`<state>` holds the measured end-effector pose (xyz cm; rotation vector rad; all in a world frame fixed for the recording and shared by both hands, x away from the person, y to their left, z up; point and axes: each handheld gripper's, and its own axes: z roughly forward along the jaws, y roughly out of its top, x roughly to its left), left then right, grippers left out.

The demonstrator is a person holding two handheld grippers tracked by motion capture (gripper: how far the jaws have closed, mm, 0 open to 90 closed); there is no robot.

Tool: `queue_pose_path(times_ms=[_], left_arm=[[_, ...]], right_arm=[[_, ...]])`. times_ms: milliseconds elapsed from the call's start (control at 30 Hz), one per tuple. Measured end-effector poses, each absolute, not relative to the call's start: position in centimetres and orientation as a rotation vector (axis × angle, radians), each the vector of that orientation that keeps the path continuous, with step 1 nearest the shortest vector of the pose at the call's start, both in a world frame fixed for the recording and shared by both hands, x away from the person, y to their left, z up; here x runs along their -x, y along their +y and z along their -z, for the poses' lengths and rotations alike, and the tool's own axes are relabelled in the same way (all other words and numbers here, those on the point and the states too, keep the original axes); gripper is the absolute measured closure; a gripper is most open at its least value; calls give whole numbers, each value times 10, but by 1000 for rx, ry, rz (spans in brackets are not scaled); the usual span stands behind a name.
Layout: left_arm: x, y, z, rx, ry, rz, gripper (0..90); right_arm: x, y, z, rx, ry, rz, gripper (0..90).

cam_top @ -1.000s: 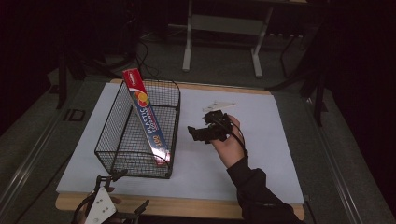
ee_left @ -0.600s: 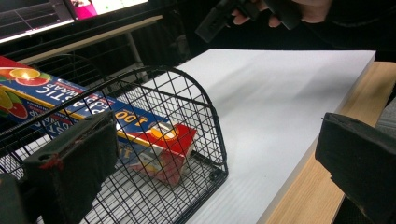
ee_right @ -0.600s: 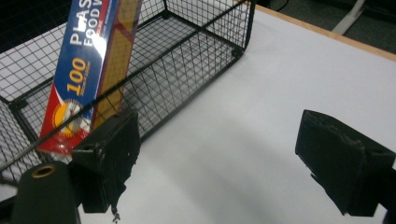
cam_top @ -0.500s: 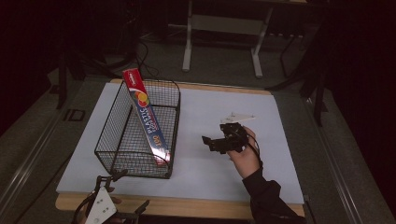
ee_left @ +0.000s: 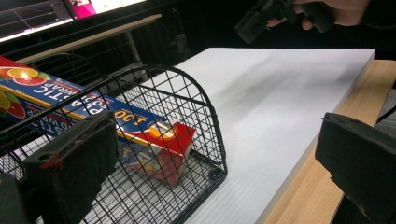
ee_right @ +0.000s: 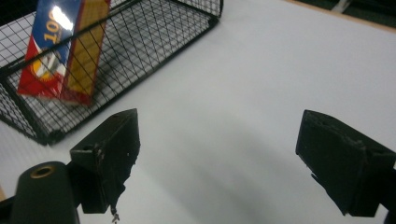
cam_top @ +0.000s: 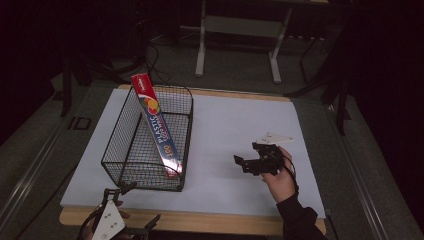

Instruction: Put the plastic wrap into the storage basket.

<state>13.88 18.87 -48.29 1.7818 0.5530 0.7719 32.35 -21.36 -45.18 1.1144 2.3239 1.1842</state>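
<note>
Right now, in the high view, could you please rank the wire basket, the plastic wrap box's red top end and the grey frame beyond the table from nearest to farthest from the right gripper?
1. wire basket, left of the right gripper.
2. box's red top end, sticking up over the basket's far rim.
3. grey frame, on the floor beyond the table's far edge.

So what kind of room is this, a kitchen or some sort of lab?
More likely a lab or recording workspace than a kitchen. A white board covers a wooden table, a lit monitor stands behind it, and a person works handheld grippers, one being the right gripper, near a wire basket.
</note>
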Motion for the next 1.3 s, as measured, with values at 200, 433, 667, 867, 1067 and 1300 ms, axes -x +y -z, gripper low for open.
queue_pose_path(times_ms=[200,433,667,867,1067,1300], left_arm=[[-139,188,483,-1784,551,-772,2],[-139,188,483,-1783,551,-769,2],[-139,188,483,-1786,550,-767,2],[-139,188,483,-1791,545,-766,2],[-139,188,483,-1795,543,-765,2],[-138,187,483,-1798,536,-767,2]], right_arm=[[-315,-226,462,-1131,2339,-1129,136],[-300,-233,470,-1119,2341,-1089,137],[-291,-235,479,-1089,2336,-1069,134],[-290,-239,487,-1093,2310,-1048,125],[-293,-242,492,-1089,2277,-1002,126],[-295,-247,495,-1074,2242,-959,125]])
